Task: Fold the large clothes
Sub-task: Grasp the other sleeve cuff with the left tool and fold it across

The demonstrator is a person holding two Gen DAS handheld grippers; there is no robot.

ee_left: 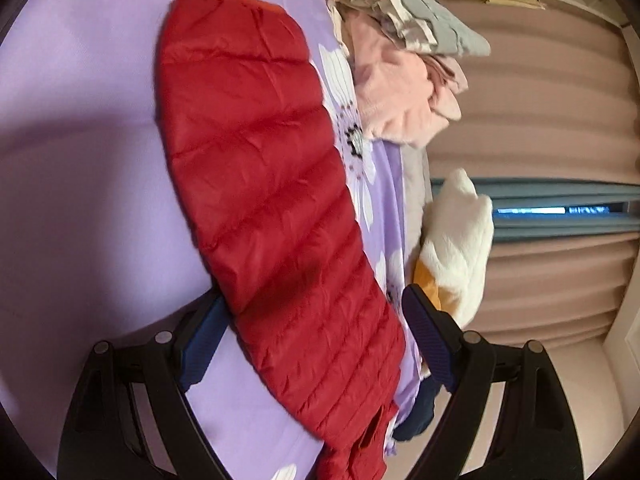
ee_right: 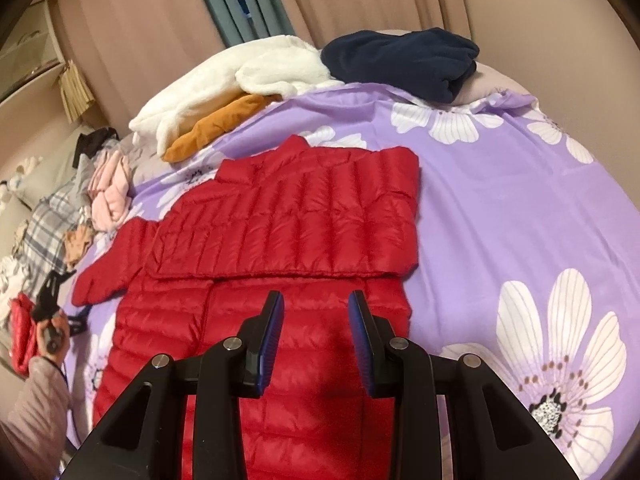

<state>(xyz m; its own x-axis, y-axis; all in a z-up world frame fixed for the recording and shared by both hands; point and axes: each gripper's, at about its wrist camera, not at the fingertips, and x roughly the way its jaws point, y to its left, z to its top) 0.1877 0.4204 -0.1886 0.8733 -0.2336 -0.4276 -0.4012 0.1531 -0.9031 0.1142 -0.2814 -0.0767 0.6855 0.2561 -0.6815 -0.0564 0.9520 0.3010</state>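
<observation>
The red quilted puffer jacket (ee_right: 280, 240) lies flat on the purple flower-printed bedsheet (ee_right: 500, 200), one sleeve folded across its chest. Beyond the jacket's collar lie a white fleece garment (ee_right: 224, 76) over an orange one (ee_right: 216, 124), with a folded navy fleece (ee_right: 404, 60) to their right. Left of the jacket sits a pile of pink and plaid clothes (ee_right: 92, 200).
</observation>
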